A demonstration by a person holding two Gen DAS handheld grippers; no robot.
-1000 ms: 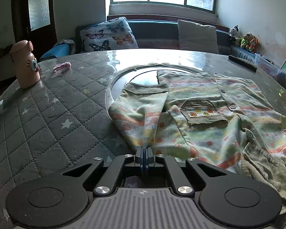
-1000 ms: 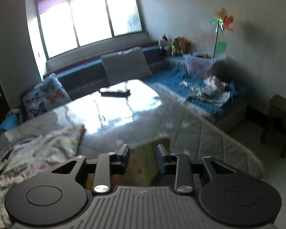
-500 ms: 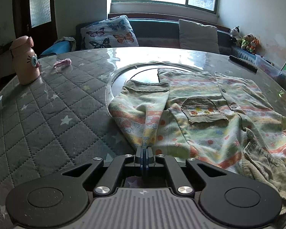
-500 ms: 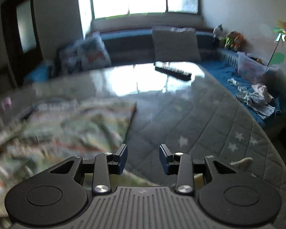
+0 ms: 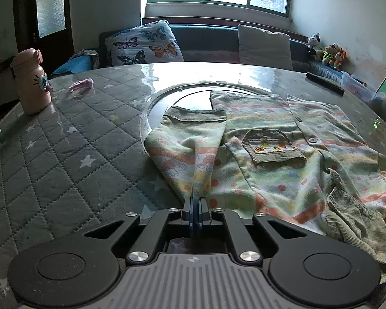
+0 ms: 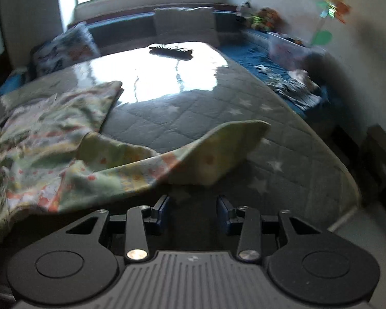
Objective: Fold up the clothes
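A pastel striped shirt (image 5: 283, 180) with a corduroy chest pocket (image 5: 272, 149) lies front up on the round quilted table (image 5: 64, 167). One sleeve (image 5: 193, 139) is folded alongside the body. My left gripper (image 5: 195, 203) pinches the near fold of that sleeve, and its jaws are starting to open. In the right wrist view the shirt (image 6: 38, 134) spreads at the left. Its other sleeve (image 6: 218, 154) lies out on the table (image 6: 244, 118), the cuff end raised. My right gripper (image 6: 193, 206) hangs just short of it, jaws opening with nothing between them.
A pink bottle (image 5: 31, 85) and a small pink object (image 5: 81, 85) sit at the far left. A dark remote (image 5: 324, 83) (image 6: 171, 50) lies at the far side. A glass turntable (image 5: 190, 95) shows under the shirt. The table edge (image 6: 347, 180) drops off at the right, with a sofa behind.
The right gripper has swung and sunk towards the table. The sleeve seen between its fingers a second ago now lies ahead of them. The left gripper has kept still.
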